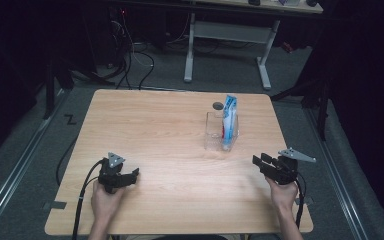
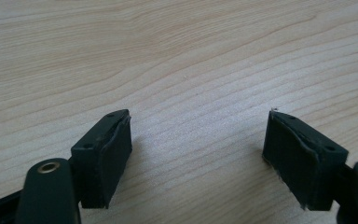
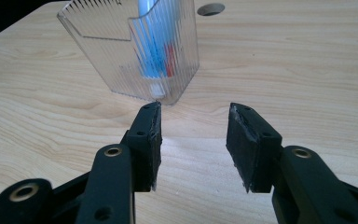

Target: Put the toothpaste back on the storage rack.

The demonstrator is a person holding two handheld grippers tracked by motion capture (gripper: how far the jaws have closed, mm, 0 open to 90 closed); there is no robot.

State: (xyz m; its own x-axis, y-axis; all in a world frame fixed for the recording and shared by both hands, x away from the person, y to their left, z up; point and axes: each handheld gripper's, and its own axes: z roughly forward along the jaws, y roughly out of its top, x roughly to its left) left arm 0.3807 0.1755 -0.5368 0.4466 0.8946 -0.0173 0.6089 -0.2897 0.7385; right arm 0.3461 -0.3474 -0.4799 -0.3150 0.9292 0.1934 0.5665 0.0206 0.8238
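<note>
Work in hand: a reach toward the clear ribbed holder (image 3: 135, 51) is judged to be under way, with the blue tube (image 3: 150, 42) standing inside it
Right gripper (image 3: 193, 140): jaws are held apart with nothing between them, only bare tabletop (image 3: 307, 70) being seen in the gap
Holder from the right jaws: it is placed straight ahead and slightly to the left of the gap, near but apart from the tips, its near bottom corner lying just beyond the left jaw
Long axis: the tube is set upright in the holder, leaning a little, so it is crossed by the line of the jaws rather than followed
Left gripper (image 2: 198, 140): jaws are released wide over bare wood, nothing grasped
Nearer hand: in the high view the right gripper (image 1: 270, 167) is found closer to the holder (image 1: 221, 131) than the left gripper (image 1: 122, 176), which is well apart from it
Coming move: a short advance ahead and leftward is judged to be needed
</note>
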